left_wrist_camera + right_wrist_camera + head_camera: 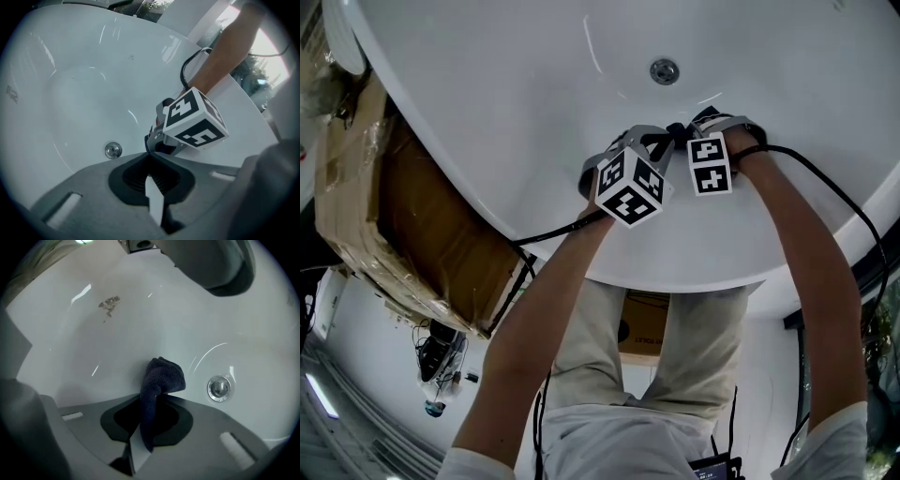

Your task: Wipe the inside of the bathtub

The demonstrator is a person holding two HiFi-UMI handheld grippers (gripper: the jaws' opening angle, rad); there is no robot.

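The white bathtub (534, 103) fills the head view, its metal drain (665, 70) just beyond both grippers. My right gripper (698, 127) is shut on a dark blue cloth (162, 377), which sticks out past the jaws against the tub wall, left of the drain (219, 387). A brown dirt patch (109, 304) marks the wall farther up. My left gripper (656, 145) hangs close beside the right one; its jaws are shut with nothing between them. In the left gripper view the right gripper's marker cube (194, 119) sits just ahead, with the drain (112, 150) to its left.
A cardboard box wrapped in plastic (412, 216) stands against the tub's outer left side. The near rim of the tub (675, 277) runs in front of the person's legs. Black cables (839, 187) trail from both grippers over the rim.
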